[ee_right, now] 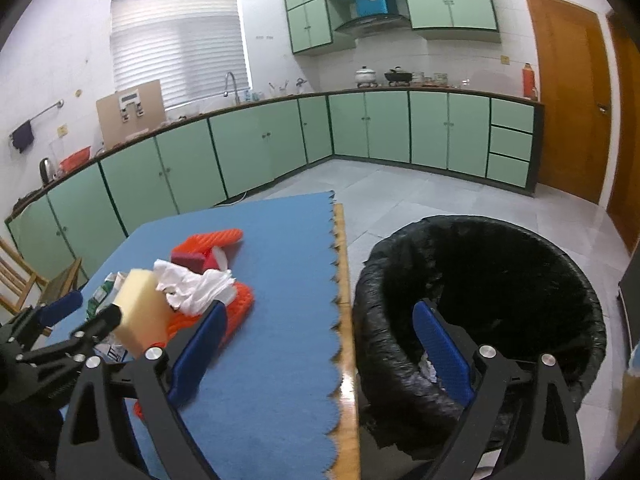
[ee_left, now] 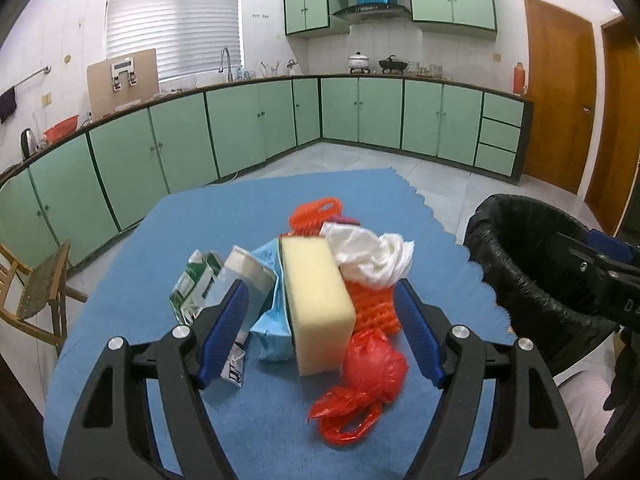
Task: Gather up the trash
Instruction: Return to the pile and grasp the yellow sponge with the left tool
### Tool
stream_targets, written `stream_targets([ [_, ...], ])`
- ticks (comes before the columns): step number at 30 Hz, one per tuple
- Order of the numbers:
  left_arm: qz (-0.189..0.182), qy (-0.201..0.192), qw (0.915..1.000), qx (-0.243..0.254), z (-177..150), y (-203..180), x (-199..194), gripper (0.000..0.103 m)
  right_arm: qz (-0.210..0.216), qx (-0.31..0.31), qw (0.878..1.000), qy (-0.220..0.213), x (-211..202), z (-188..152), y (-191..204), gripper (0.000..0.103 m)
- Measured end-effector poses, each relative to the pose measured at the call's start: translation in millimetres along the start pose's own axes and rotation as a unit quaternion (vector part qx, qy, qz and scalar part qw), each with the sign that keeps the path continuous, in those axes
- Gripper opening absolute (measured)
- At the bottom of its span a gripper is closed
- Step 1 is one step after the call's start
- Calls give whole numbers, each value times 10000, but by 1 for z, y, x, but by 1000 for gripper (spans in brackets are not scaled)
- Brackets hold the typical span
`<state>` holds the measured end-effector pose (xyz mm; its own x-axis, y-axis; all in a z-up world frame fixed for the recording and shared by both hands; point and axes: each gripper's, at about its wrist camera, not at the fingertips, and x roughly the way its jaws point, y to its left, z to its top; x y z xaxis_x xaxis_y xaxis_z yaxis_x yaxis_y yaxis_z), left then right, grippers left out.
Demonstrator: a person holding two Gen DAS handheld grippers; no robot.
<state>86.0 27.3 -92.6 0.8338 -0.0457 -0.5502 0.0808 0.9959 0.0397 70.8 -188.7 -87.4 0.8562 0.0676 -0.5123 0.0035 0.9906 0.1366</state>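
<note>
A pile of trash lies on the blue mat point(ee_left: 240, 220): a yellow sponge point(ee_left: 316, 304), crumpled white plastic point(ee_left: 368, 260), orange foam netting point(ee_left: 372, 308), a red plastic bag point(ee_left: 368, 376), a light blue packet point(ee_left: 272, 332) and a green carton point(ee_left: 196, 284). My left gripper point(ee_left: 320, 288) stands open around the pile, with the sponge between its fingers and neither pad pressing on it. My right gripper point(ee_right: 320, 308) is open and holds nothing; it hangs over the table edge, one finger over the mat, the other over the black-lined bin point(ee_right: 380, 320).
The bin point(ee_left: 520, 264) stands on the floor just right of the table's wooden edge point(ee_right: 346, 320), with some pale scraps point(ee_right: 428, 368) inside. A wooden chair point(ee_left: 36, 292) stands left of the table. Green kitchen cabinets line the far walls across a tiled floor.
</note>
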Motion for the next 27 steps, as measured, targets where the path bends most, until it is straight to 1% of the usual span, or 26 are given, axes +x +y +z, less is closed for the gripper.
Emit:
stream_targets([
  [2,7,76,10000,-25,-4,1,8,67,27,-10,10000,18,3,0,3,91],
  [9,33,106,9999,-64,-6,-1,26,62,61,7,9999,122,16,1,5,89],
  [10,39,115,9999,-66,-6,-1,29,59,75,-1,9999,145,19,1,6,88],
  [11,49,135,9999,-68,-5,-2,32,53,90,-12,9998,166,21,1,8,87],
  [12,46,153,9998,-71,-6,-2,34,49,103,-21,9998,180,22,1,9,87],
  [13,39,171,9998,-72,-6,-1,36,41,119,-31,9998,186,23,1,11,87],
  [14,29,193,9998,-71,-6,-1,38,38,135,-40,9997,187,24,1,12,87],
  [19,23,123,9999,-110,-4,2,35,34,243,-153,9994,212,28,2,22,86],
  [23,-11,-128,9997,-185,5,9,19,33,354,-277,9988,215,30,3,33,86],
  [27,-47,-287,9991,-307,14,18,6,33,487,-414,9978,173,32,7,46,86],
])
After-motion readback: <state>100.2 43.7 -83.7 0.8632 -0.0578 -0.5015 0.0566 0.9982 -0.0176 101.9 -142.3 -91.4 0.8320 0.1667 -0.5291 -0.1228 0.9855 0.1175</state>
